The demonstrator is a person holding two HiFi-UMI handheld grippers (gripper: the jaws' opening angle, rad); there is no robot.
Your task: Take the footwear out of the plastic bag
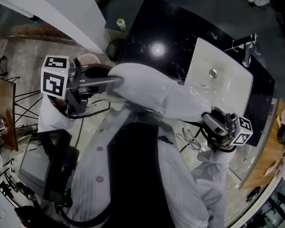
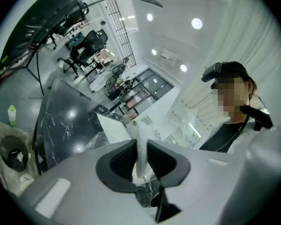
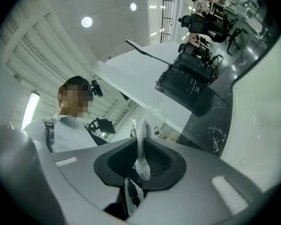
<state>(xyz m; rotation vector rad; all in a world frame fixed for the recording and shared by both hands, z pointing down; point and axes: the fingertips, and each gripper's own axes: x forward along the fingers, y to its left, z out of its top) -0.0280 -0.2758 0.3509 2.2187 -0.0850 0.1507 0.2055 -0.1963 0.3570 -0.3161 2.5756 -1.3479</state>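
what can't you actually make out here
- Footwear: head view, glare on the whitish translucent plastic bag hides its contents.
- Rest of bag: left gripper view and right gripper view show only film pinched by left tool and right tool; their grey bodies block the rest.

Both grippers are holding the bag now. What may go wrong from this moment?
1. The left gripper and the right gripper each pinch only a thin fold of the bag. The film may slip out or tear.
2. If it does, the footwear may fall toward the sink.
3. No gripper is free to pull the footwear out. Letting go on one side would probably leave the bag swinging.
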